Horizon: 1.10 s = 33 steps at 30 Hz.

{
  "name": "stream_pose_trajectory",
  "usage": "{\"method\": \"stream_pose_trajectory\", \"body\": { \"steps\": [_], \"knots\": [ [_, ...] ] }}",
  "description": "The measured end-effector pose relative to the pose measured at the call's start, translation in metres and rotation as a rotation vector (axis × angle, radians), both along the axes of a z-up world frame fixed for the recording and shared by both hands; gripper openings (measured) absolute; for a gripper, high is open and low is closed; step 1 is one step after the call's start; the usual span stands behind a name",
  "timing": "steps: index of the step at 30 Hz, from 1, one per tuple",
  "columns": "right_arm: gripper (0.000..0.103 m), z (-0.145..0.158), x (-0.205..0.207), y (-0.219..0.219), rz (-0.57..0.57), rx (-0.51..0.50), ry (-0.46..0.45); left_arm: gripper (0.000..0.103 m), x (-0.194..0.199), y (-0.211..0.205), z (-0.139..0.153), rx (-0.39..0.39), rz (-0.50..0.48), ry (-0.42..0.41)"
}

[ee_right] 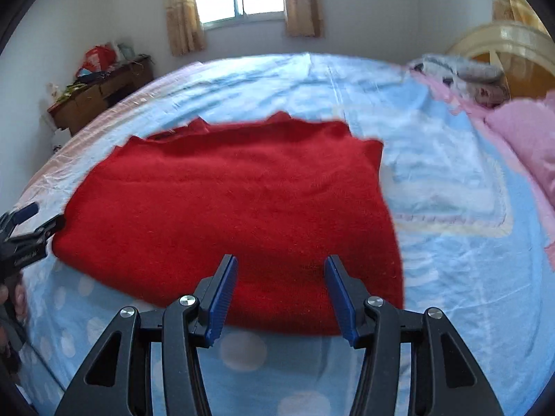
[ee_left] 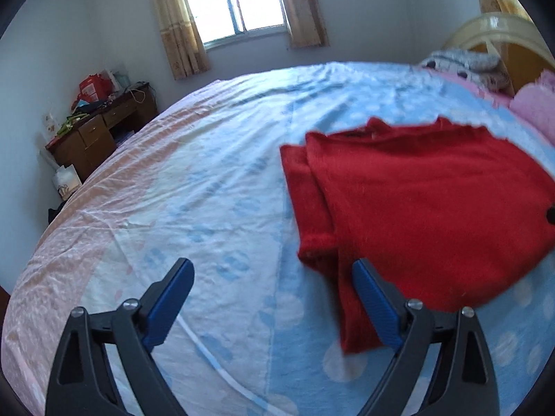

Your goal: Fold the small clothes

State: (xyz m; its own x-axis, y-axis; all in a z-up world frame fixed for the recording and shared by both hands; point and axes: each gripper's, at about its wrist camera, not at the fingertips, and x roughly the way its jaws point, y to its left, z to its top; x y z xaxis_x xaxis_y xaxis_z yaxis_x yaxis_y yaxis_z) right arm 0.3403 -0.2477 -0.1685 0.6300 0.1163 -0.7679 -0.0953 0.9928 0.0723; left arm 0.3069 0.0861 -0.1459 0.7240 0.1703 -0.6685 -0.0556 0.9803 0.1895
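A red knitted sweater (ee_left: 416,201) lies folded and flat on the blue-and-pink bed sheet (ee_left: 208,190), with a sleeve doubled along its left side. My left gripper (ee_left: 274,267) stands wide open at the sweater's left near corner. Its right finger (ee_left: 373,291) is over the sleeve edge, and only sheet shows between the jaws. In the right wrist view the sweater (ee_right: 236,201) fills the middle. My right gripper (ee_right: 281,261) is open over its near edge with no cloth pinched. The left gripper (ee_right: 43,217) shows at the far left, beside the sweater's corner.
Pink blanket (ee_right: 527,138) and a heap of grey bedding (ee_right: 461,72) lie at the head of the bed on the right, before a wooden headboard (ee_right: 503,48). A cluttered wooden desk (ee_left: 100,128) stands by the wall at left, under a curtained window (ee_left: 236,0).
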Motion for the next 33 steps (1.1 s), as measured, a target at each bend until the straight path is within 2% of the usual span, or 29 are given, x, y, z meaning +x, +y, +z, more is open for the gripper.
{"method": "stream_pose_trajectory", "body": {
  "steps": [4, 7, 10, 14, 19, 26, 33],
  "knots": [
    [0.054, -0.005, -0.004, 0.008, 0.02, -0.063, -0.001, 0.096, 0.004, 0.008, -0.006, -0.036, 0.0, 0.026],
    [0.055, -0.007, -0.005, 0.008, 0.026, -0.075, -0.005, 0.103, 0.009, 0.008, -0.009, -0.004, -0.013, 0.033],
    [0.055, -0.006, -0.006, 0.01, 0.01, -0.087, -0.002, 0.103, 0.011, 0.011, -0.008, -0.027, -0.017, 0.045],
    [0.055, 0.003, -0.019, 0.019, -0.013, -0.112, -0.023, 0.103, 0.0, 0.012, -0.004, -0.001, -0.028, 0.031],
    [0.055, 0.005, -0.029, 0.043, 0.041, -0.16, -0.052, 0.103, -0.009, 0.025, 0.001, -0.002, -0.033, 0.024],
    [0.055, 0.009, -0.033, 0.057, 0.053, -0.154, -0.057, 0.103, -0.01, 0.042, 0.004, -0.006, -0.011, 0.023],
    [0.055, 0.01, -0.049, 0.094, 0.147, -0.234, -0.102, 0.103, -0.008, 0.049, -0.002, 0.0, -0.008, 0.041]
  ]
}}
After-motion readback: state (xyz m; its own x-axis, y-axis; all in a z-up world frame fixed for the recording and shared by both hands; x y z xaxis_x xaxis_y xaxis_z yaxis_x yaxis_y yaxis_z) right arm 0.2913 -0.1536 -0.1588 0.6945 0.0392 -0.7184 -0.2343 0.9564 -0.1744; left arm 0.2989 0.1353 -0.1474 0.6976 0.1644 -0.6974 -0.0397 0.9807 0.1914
